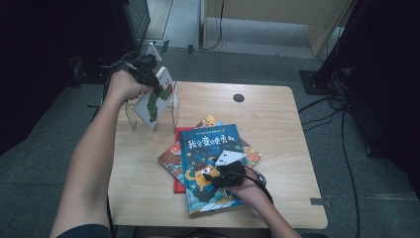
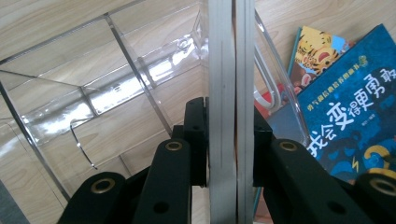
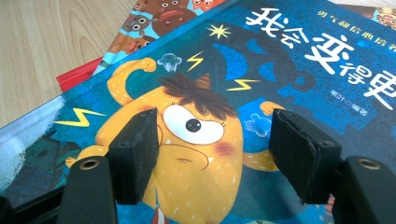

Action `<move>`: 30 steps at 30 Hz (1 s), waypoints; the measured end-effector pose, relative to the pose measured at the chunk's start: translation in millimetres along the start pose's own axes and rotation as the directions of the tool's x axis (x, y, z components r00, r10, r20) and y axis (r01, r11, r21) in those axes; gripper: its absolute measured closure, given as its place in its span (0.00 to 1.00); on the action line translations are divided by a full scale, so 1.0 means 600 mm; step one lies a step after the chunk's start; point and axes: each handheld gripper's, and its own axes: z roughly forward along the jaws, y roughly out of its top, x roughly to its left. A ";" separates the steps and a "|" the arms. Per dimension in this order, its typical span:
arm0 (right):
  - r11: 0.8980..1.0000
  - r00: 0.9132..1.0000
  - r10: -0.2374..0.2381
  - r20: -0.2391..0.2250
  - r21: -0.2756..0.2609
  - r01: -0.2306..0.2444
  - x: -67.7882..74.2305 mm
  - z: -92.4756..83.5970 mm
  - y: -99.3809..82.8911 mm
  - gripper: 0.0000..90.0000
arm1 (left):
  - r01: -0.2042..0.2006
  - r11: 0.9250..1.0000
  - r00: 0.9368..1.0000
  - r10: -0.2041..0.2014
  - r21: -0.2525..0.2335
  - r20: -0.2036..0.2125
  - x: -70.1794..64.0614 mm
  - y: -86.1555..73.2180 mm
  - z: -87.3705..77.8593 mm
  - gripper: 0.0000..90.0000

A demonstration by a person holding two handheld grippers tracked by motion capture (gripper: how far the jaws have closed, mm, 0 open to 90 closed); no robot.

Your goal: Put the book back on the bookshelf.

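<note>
A white picture book (image 1: 154, 98) with a green caterpillar on its cover stands tilted in a clear acrylic rack (image 1: 132, 120) at the table's back left. My left gripper (image 1: 147, 74) is shut on its top edge. In the left gripper view both pads clamp the book's grey-white edge (image 2: 229, 84), with the rack's dividers (image 2: 116, 84) beneath. A blue book with a yellow monster (image 1: 210, 163) tops a stack at the table's middle. My right gripper (image 1: 229, 174) hovers low over its front part. There its jaws (image 3: 215, 140) stand open and nothing sits between them above the cover (image 3: 280, 60).
Under the blue book lie a red book (image 1: 178, 186), a book with animal faces (image 3: 154, 18) and one with a tiger (image 2: 322, 51). The wooden table (image 1: 267, 119) has a round cable hole (image 1: 238, 97) at the back. Cables (image 1: 341, 129) run over the floor on the right.
</note>
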 end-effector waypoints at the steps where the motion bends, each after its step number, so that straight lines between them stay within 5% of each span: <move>1: 1.000 1.000 0.001 0.001 -0.001 -0.001 0.000 0.000 0.000 0.37 | 0.004 1.000 1.000 -0.004 0.003 -0.001 0.000 0.001 0.003 0.86; 30: 1.000 1.000 0.000 0.000 -0.001 0.000 0.000 0.000 0.000 0.37 | 0.001 0.999 1.000 0.000 0.032 -0.019 -0.004 -0.007 0.045 0.85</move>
